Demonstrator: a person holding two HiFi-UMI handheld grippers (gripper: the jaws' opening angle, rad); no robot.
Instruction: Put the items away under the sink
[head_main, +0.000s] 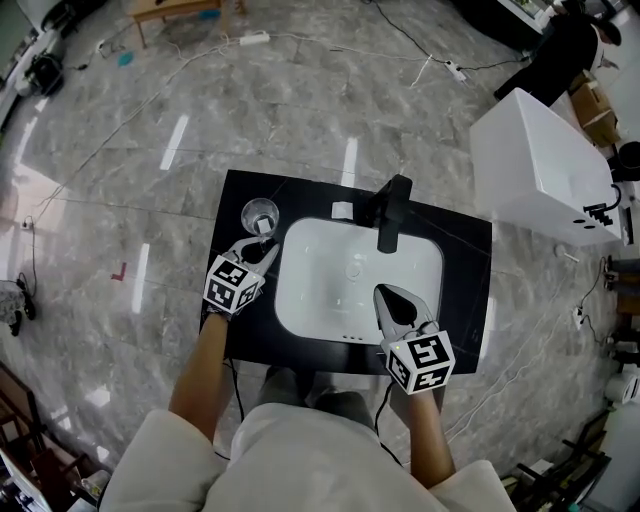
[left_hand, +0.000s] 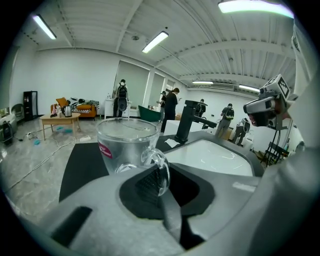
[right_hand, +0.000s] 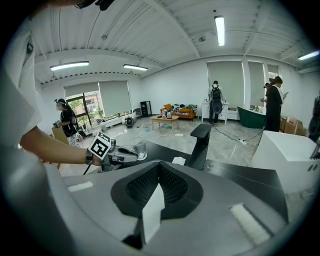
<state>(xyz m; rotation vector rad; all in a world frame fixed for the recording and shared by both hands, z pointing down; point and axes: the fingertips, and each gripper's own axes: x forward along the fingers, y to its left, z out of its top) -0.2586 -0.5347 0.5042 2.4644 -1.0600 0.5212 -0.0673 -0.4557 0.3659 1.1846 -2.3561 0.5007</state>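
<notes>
A clear glass cup (head_main: 260, 215) with a handle stands at the back left corner of the black countertop (head_main: 468, 262), left of the white sink basin (head_main: 300, 300). My left gripper (head_main: 259, 249) reaches it from the front. In the left gripper view the jaws are closed on the handle of the cup (left_hand: 125, 142), at the left gripper (left_hand: 158, 176). My right gripper (head_main: 389, 296) hovers over the basin's front right, and its jaws are shut with nothing in them in the right gripper view (right_hand: 159, 186). The cup (right_hand: 129, 148) shows there too.
A black faucet (head_main: 392, 210) stands behind the basin, with a small white piece (head_main: 342, 210) beside it. A white tub (head_main: 540, 170) stands to the right on the marble floor. Cables lie across the floor, and several people stand far off.
</notes>
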